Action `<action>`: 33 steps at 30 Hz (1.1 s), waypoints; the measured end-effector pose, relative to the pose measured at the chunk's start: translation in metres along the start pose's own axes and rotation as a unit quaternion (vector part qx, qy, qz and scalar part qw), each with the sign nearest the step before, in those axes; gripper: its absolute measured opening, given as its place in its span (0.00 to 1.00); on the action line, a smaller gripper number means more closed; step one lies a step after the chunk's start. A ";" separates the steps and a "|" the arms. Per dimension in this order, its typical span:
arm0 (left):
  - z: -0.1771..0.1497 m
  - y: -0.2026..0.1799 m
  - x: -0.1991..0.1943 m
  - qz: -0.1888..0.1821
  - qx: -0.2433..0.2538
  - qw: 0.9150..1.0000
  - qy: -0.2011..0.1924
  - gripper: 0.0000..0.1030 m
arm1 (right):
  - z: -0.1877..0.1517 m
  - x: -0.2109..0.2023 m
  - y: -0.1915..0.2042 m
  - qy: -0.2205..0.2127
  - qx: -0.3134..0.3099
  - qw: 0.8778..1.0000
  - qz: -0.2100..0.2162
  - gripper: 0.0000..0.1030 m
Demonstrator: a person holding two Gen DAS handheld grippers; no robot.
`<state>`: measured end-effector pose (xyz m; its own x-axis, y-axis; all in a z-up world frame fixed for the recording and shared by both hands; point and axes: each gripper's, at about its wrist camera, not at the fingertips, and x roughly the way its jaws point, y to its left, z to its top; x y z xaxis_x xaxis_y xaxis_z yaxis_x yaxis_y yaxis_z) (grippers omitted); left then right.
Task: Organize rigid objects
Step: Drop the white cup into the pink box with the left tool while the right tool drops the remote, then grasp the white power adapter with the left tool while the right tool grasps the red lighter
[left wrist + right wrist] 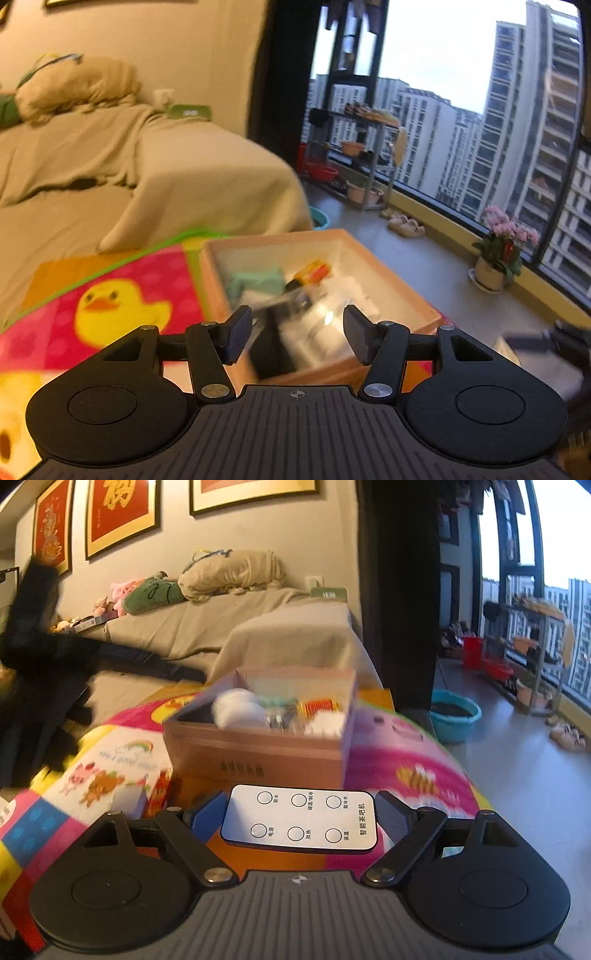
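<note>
White remote: flat white remote control (299, 819) with six round buttons lies crosswise between the pads of the right gripper (300, 818), just in front of the cardboard box.
Right claw: spread wide; blue left pad (208, 814) shows a sliver of gap to the remote's end, right pad close to the other end; cannot tell if either presses on it.
Left claw: left gripper (297, 338) half spread, nothing pinched, hanging over the near edge of the box.
Box: open cardboard box (258, 755) sits on the play mat (406, 760); printed text on its front wall.
Box contents: orange-yellow item (312, 273), mint-green thing (255, 282), clear plastic piece (321, 325), white round lump (238, 709); all blurred, exact identity unclear.
Mat: bright pink/yellow cartoon mat, yellow duck print (114, 310) left of the box.
In the way: box wall stands directly ahead of the remote; picture card (110, 771) lies left of it on the mat.
Behind: beige-covered sofa (147, 162) with pillow (232, 572).
Left edge: dark blurred gripper and arm (40, 657), right-wrist view.
Floor side: teal basin (456, 714), potted pink flowers (504, 247), shoe rack (364, 158) by the window.
</note>
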<state>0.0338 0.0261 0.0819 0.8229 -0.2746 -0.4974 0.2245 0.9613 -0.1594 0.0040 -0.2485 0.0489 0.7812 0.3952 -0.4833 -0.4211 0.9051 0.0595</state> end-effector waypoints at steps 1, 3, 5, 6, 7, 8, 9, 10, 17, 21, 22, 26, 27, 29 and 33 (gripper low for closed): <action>-0.002 0.006 -0.005 0.004 -0.012 1.000 -0.003 0.58 | 0.008 0.005 0.002 -0.005 -0.002 1.000 0.001 0.84; -0.010 0.015 -0.018 0.008 -0.036 0.999 -0.014 0.57 | 0.027 0.019 0.004 -0.010 -0.002 1.000 0.004 0.84; -0.022 0.020 -0.028 -0.002 -0.046 0.999 -0.016 0.57 | 0.052 0.037 0.005 -0.013 0.003 1.000 0.001 0.84; -0.028 0.023 -0.031 -0.008 -0.046 0.999 -0.010 0.57 | 0.062 0.045 0.005 -0.016 0.008 1.000 0.000 0.84; -0.034 0.023 -0.032 -0.013 -0.043 0.999 0.000 0.57 | 0.074 0.054 0.004 -0.019 0.015 1.000 0.005 0.85; -0.041 0.023 -0.034 -0.017 -0.038 0.999 0.009 0.57 | 0.085 0.063 0.003 -0.015 0.020 1.000 0.013 0.85; -0.048 0.021 -0.037 -0.018 -0.030 0.999 0.018 0.57 | 0.094 0.072 0.001 -0.006 0.023 1.000 0.019 0.85; -0.056 0.020 -0.040 -0.019 -0.019 0.999 0.025 0.57 | 0.100 0.079 0.000 0.000 0.028 0.999 0.017 0.85; -0.097 0.015 -0.055 -0.033 0.007 0.998 0.056 0.57 | 0.067 0.070 0.006 0.027 0.027 0.999 -0.002 0.87; -0.107 0.001 -0.050 -0.039 0.013 0.997 0.059 0.57 | 0.023 0.059 0.024 0.055 -0.016 0.998 -0.008 0.87; -0.108 -0.003 -0.047 -0.031 0.015 0.998 0.057 0.57 | 0.014 0.058 0.030 0.062 -0.027 0.998 -0.009 0.87; -0.108 -0.010 -0.036 0.003 0.012 0.998 0.054 0.57 | -0.013 0.062 0.050 0.101 -0.044 0.994 -0.003 0.87; -0.107 -0.009 -0.035 0.013 0.012 0.999 0.051 0.57 | -0.017 0.062 0.053 0.106 -0.042 0.993 0.005 0.87; -0.107 -0.006 -0.037 0.043 0.014 0.998 0.043 0.62 | -0.023 0.062 0.059 0.113 -0.042 0.993 0.013 0.87; -0.108 0.016 -0.044 0.096 -0.006 0.995 0.036 0.62 | -0.025 0.062 0.065 0.115 -0.044 0.992 0.021 0.87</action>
<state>-0.0552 0.0516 0.0087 0.8100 -0.0874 -0.5799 0.0604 0.9960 -0.0658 0.0136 -0.1689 0.0009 0.6404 0.3771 -0.6691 -0.4982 0.8670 0.0119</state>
